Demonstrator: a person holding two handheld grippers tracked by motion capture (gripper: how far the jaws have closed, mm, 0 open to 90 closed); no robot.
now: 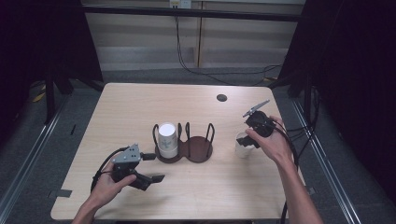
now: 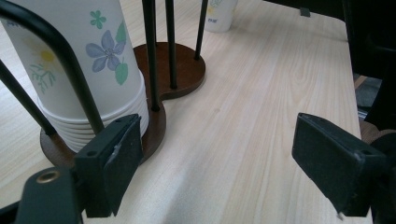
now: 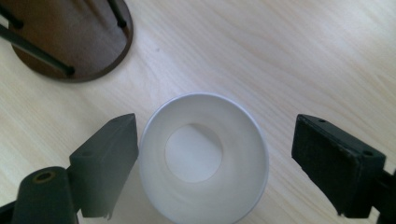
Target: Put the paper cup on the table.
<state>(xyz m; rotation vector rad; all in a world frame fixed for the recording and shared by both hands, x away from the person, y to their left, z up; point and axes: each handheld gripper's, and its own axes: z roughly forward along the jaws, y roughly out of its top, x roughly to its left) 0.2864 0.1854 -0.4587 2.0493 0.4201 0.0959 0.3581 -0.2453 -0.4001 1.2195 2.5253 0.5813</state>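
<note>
Now: a single paper cup point(image 3: 204, 161) stands upright on the desk point(image 1: 140, 100), right of the cup holder point(image 1: 198, 150), between the spread jaws of the right gripper point(image 3: 212, 158), apparently just set down.
Next the gripper must lift clear without tipping it. The left gripper point(image 2: 210, 163) idles, released, beside the stacked cups point(image 2: 88, 65). Pale wood desk; dark curtains, floor cables point(image 1: 224, 74).

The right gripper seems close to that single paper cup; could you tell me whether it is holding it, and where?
Nothing is held. The right gripper has its jaws open on either side of the upright paper cup, not pressing it.
</note>
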